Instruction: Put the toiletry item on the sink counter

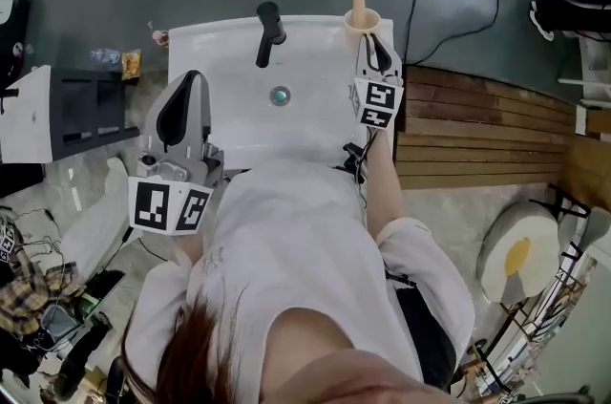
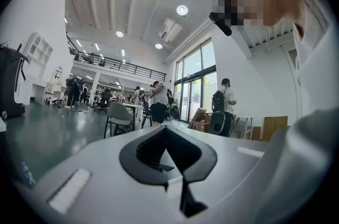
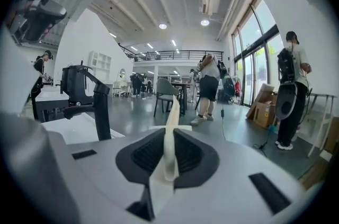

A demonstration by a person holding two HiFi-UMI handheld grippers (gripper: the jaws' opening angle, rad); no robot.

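1. Right tool (image 1: 372,46) clamped shut on thin cream toiletry item (image 3: 170,133), at back right corner of tabletop (image 1: 220,44), right of faucet (image 1: 269,31).
2. Left tool (image 1: 189,87) closed, nothing in it, at front left edge.

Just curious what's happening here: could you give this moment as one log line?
right tongs: shut on beige cup rim | cup: at sink back-right corner | left tongs: shut, empty
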